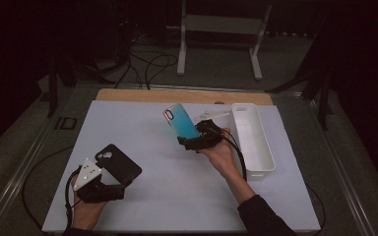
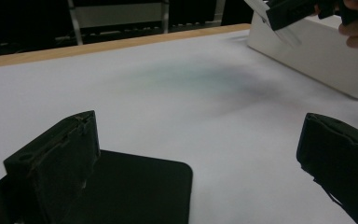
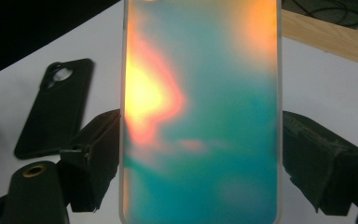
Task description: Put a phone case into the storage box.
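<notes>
Phone cases number two: your right gripper [image 1: 191, 139] has its jaws clamped on the teal-and-orange case [image 1: 181, 120], held tilted above the table's middle — its top and bottom run off the right gripper view. Your left gripper [image 1: 109, 183] stands wide open over the black case [image 1: 118, 163], near the front left corner and partly hidden. One white bin [image 1: 252, 139] sits by the right edge; the room beyond is dark.

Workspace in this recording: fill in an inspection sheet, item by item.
Surface: white board on a wood-edged table.
Job's things: teal-orange phone case lifted off the board; black phone case lying flat.
Clutter: white bin at the right edge.
Grippers: right tool clamps the teal-orange case; left tool open over the black case's corner.
Cables: one trails from each tool; more on the floor.
Surroundings: dark room, white frame behind.
</notes>
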The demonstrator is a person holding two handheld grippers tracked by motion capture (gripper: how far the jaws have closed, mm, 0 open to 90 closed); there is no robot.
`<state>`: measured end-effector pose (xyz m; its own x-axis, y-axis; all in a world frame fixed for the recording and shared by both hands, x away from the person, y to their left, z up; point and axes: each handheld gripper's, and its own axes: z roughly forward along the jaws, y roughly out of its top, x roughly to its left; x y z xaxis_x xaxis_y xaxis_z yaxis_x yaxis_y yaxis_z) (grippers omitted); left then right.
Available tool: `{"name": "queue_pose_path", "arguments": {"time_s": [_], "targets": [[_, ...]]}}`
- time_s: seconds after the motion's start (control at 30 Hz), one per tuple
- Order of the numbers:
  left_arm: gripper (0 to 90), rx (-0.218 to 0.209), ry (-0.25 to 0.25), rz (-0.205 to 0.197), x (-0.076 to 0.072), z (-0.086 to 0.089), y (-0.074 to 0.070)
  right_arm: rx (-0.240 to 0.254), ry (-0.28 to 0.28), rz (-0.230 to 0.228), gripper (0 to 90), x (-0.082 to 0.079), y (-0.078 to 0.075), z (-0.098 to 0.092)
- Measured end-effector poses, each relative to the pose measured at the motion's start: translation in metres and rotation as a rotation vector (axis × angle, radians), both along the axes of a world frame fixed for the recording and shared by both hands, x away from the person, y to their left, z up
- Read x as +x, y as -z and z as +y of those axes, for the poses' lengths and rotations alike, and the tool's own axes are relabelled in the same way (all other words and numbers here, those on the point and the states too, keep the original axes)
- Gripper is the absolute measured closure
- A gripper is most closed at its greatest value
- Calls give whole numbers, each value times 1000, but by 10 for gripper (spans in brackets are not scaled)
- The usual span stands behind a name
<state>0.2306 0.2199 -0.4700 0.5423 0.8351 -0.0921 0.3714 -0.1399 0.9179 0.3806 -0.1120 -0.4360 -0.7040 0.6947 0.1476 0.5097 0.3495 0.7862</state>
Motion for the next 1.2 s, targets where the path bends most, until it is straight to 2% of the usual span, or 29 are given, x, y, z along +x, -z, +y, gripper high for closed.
{"name": "queue_pose_path", "arguments": {"time_s": [0.23, 0.37, 0.53, 0.57, 0.83, 1.0, 1.2], "targets": [[0, -26, 21, 12, 1, -9, -7, 32, -33, -52, 169, -20, 1, 2], [0, -13, 29, 19, 3, -15, -10, 36, -48, -82, 169, -29, 1, 4], [0, -21, 48, 22, 5, -22, -17, 42, -62, -98, 169, -39, 1, 4], [0, -22, 55, 23, 7, -27, -22, 43, -70, -109, 169, -45, 1, 4], [1, -4, 74, 25, 19, -43, -37, 56, -83, -150, 169, -57, -3, 3], [7, -29, 95, 33, 28, -54, -42, 69, -85, -160, 169, -63, -3, 1], [15, -55, 113, 47, 38, -65, -44, 61, -103, -187, 169, -69, -4, 1]]}}
